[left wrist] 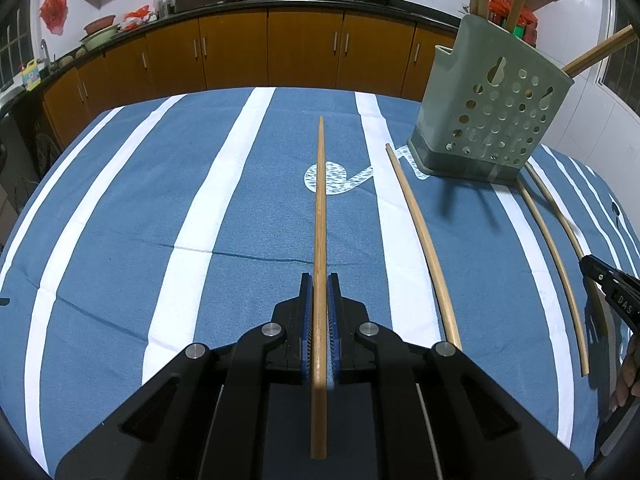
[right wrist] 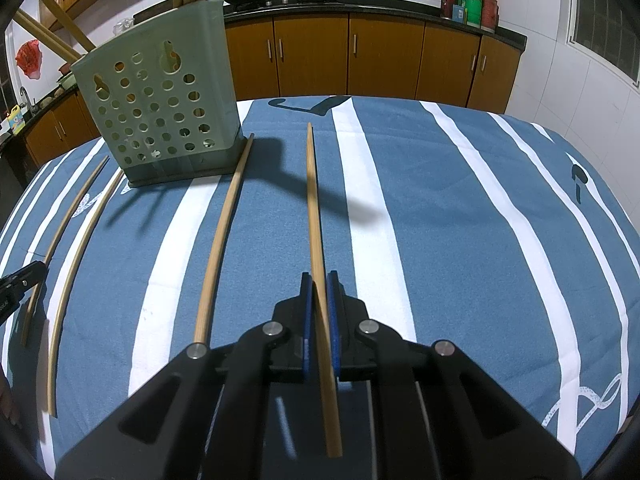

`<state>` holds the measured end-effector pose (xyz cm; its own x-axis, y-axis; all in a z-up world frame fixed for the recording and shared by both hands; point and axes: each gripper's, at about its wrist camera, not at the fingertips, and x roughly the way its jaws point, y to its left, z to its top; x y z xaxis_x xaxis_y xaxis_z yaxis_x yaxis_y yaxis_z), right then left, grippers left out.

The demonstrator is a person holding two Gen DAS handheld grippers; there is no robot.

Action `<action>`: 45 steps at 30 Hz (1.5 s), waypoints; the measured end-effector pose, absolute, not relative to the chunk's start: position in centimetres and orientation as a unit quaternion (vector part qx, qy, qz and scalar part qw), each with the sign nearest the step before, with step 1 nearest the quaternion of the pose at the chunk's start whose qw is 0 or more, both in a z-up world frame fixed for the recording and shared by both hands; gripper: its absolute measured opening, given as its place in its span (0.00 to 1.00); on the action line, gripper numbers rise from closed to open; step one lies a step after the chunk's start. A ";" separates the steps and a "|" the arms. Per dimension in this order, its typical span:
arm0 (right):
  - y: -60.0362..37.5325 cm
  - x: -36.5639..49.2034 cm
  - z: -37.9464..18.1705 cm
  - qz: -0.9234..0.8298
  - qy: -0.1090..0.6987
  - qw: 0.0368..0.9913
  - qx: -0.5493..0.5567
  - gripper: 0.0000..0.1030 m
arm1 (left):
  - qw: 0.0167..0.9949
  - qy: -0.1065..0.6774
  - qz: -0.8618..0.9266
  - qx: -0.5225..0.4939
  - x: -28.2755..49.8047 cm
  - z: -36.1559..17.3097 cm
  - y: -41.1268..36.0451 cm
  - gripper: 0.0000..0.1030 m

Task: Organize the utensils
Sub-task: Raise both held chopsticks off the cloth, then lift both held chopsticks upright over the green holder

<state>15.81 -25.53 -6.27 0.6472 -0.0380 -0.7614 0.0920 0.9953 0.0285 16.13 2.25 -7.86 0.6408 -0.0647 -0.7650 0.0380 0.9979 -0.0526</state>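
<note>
While each gripper's jaws clench one chopstick, left gripper [left wrist: 319, 284] and right gripper [right wrist: 319, 282], both sticks [left wrist: 320, 208] [right wrist: 313, 208] point straight ahead over the tabletop [left wrist: 160, 200]; the holder [left wrist: 492, 112] stands between views, right of one, left of the other.

The tablecloth [left wrist: 120, 208] is denim blue with white stripes and a white rope motif near the middle. The perforated utensil holder [left wrist: 492, 116] is pale sage green, on a darker grey-green base. Every chopstick [left wrist: 320, 220] is light tan bamboo. Both grippers, left [left wrist: 320, 292] and right [right wrist: 319, 292], are matte black with blue pads [left wrist: 307, 312]. Behind, the cabinets [left wrist: 304, 48] are orange-brown under a black countertop [left wrist: 280, 0].
</note>
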 end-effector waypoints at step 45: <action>-27.0 11.9 2.5 -0.027 0.291 0.954 0.064 0.08 | 0.942 0.331 -0.055 -0.030 13.6 0.3 2.7 0.07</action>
